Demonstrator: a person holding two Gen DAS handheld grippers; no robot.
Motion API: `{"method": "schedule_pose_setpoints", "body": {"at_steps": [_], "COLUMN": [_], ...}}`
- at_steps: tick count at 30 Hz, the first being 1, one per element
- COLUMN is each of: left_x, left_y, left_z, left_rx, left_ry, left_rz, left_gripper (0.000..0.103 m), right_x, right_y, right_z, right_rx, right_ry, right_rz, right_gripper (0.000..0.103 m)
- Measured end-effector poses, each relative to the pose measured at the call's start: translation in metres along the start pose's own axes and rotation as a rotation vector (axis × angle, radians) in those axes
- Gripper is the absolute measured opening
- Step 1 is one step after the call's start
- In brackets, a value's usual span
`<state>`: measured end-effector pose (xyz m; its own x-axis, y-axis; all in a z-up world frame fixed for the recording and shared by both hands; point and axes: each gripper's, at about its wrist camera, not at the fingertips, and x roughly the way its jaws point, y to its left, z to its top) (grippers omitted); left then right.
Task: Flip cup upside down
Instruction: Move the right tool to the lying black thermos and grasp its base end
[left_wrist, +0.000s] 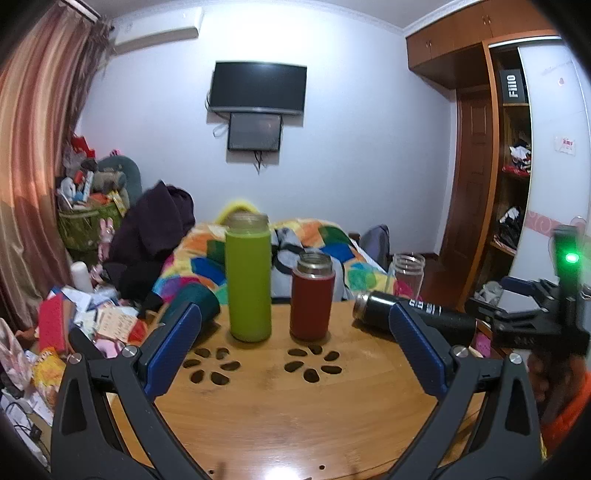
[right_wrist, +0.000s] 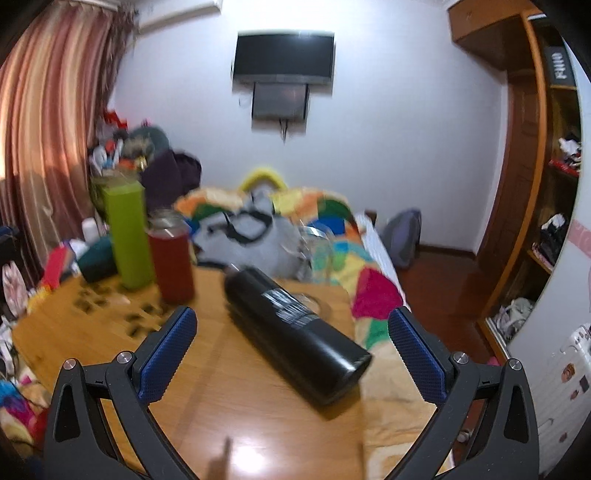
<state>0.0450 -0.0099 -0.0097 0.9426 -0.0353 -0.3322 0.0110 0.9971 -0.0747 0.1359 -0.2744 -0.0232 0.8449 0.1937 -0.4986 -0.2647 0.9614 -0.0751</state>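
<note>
A black cup (right_wrist: 295, 332) lies on its side on the round wooden table (right_wrist: 236, 406), between my open right fingers but apart from both pads; it also shows in the left wrist view (left_wrist: 413, 314). My right gripper (right_wrist: 291, 347) is open and empty, its body at the right edge of the left wrist view (left_wrist: 535, 317). A tall green cup (left_wrist: 248, 277) and a red cup (left_wrist: 312, 297) stand upright, mouths up. A dark teal cup (left_wrist: 192, 301) lies on its side at the left. My left gripper (left_wrist: 295, 343) is open and empty, short of the green and red cups.
A clear glass cup (left_wrist: 408, 273) stands at the table's far right edge. The table has two flower-shaped sets of cut-outs (left_wrist: 312, 363). A bed with a colourful quilt (left_wrist: 332, 236) lies behind the table. Clutter (left_wrist: 74, 325) fills the left side. A wardrobe (left_wrist: 509, 166) stands at the right.
</note>
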Motion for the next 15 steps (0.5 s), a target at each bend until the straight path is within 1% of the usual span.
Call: {"method": "schedule_pose_setpoints", "body": {"at_steps": [4, 5, 8, 11, 13, 14, 15], "left_x": [0.02, 0.024, 0.035, 0.043, 0.047, 0.048, 0.049], "left_y": [-0.006, -0.008, -0.013, -0.017, -0.02, -0.021, -0.023], "left_z": [-0.007, -0.009, -0.016, -0.02, -0.023, -0.024, -0.025], "left_rx": [0.023, 0.029, 0.041, 0.048, 0.06, 0.066, 0.072], "left_ry": [0.047, 0.057, 0.087, 0.114, 0.129, 0.133, 0.136], "left_rz": [0.005, 0.007, 0.009, 0.003, 0.004, 0.005, 0.005], "left_gripper": [0.103, 0.103, 0.103, 0.103, 0.103, 0.103, 0.103], "right_x": [0.04, 0.052, 0.073, 0.085, 0.092, 0.095, 0.097], "right_y": [-0.036, -0.046, -0.063, -0.067, -0.065, -0.064, -0.063], "right_z": [-0.005, -0.008, -0.017, -0.024, -0.027, -0.029, -0.03], "right_rx": [-0.012, -0.009, 0.008, 0.019, 0.022, 0.016, 0.014], "right_ry": [0.111, 0.153, 0.223, 0.26, 0.264, 0.263, 0.265], "right_rz": [0.036, 0.062, 0.121, 0.187, 0.229, 0.246, 0.262], "right_gripper": [0.103, 0.103, 0.103, 0.102, 0.102, 0.101, 0.097]}}
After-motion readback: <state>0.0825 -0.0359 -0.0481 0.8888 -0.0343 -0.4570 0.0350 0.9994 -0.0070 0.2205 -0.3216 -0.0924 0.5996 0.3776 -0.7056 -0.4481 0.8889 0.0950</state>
